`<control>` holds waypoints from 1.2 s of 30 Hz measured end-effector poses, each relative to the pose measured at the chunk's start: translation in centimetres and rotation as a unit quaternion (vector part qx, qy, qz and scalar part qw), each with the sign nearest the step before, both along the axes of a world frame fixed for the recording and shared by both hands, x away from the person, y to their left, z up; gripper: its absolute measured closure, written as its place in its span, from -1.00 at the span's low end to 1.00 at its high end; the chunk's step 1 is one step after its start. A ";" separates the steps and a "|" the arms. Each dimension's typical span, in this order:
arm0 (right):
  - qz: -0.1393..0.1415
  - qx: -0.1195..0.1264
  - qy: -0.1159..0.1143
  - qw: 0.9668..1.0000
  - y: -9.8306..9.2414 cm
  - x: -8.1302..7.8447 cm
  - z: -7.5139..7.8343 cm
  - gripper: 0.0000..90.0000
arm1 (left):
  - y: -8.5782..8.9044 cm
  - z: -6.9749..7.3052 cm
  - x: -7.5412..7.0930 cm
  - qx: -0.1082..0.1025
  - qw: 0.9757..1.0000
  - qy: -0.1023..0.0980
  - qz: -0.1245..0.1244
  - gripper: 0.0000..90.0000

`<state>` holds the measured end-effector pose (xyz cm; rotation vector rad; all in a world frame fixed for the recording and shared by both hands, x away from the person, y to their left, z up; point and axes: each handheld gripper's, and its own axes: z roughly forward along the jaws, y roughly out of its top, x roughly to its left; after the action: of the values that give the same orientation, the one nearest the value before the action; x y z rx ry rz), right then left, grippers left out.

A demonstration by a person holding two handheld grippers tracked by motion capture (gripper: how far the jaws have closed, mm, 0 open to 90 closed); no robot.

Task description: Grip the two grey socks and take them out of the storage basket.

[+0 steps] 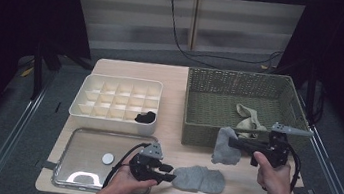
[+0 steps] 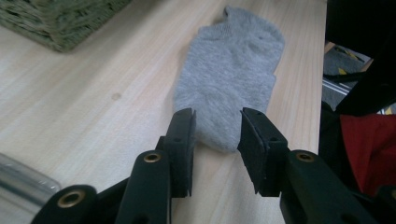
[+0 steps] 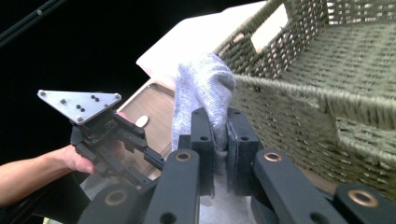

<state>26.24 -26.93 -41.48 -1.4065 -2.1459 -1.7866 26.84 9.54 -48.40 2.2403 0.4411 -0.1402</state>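
Socks half paired: right gripper (image 1: 232,142) clamped on hanging grey sock (image 1: 226,147) beside basket (image 1: 196,130); left gripper (image 2: 217,135) part-open, straddling flat sock (image 2: 233,70) nearby, ungripped. Pairing, stowing left.

Lab recording bay: wooden table (image 1: 177,80) ringed by black curtains (image 1: 12,30), aluminium frame rails (image 1: 13,141), cables (image 1: 205,56) trailing across grey floor.

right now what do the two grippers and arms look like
Both grippers, left gripper and right gripper, are black with flat rectangular jaws and brass-coloured rivets. Each carries a grey three-cornered plate with small holes and trails a black cable. The forearms are bare, no sleeves.
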 end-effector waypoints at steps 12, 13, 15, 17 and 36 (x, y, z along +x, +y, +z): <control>0.000 -0.011 0.017 1.000 0.5 0.7 -1.9 0.85 | -0.8 -0.7 -0.4 0.013 1.000 0.005 -0.018 0.47; 0.000 -0.013 0.017 1.000 0.5 0.8 -2.0 0.85 | -0.8 -0.7 -0.3 0.015 1.000 0.005 -0.018 0.47; 0.000 -0.012 0.017 1.000 0.5 1.0 -2.0 0.85 | -1.1 -0.7 -0.2 0.015 1.000 0.004 -0.019 0.48; -0.003 -0.013 0.016 1.000 0.6 1.1 -2.1 0.85 | -1.4 -0.7 -0.2 0.017 1.000 0.005 -0.025 0.48; 0.012 -0.049 0.040 0.998 2.6 1.1 -4.6 0.77 | -2.3 -0.4 -1.0 0.011 0.999 0.004 -0.044 0.50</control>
<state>27.31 -24.35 -46.11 -1.4404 -2.2284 -1.6088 25.81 7.24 -48.83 2.2817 0.3494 -0.1916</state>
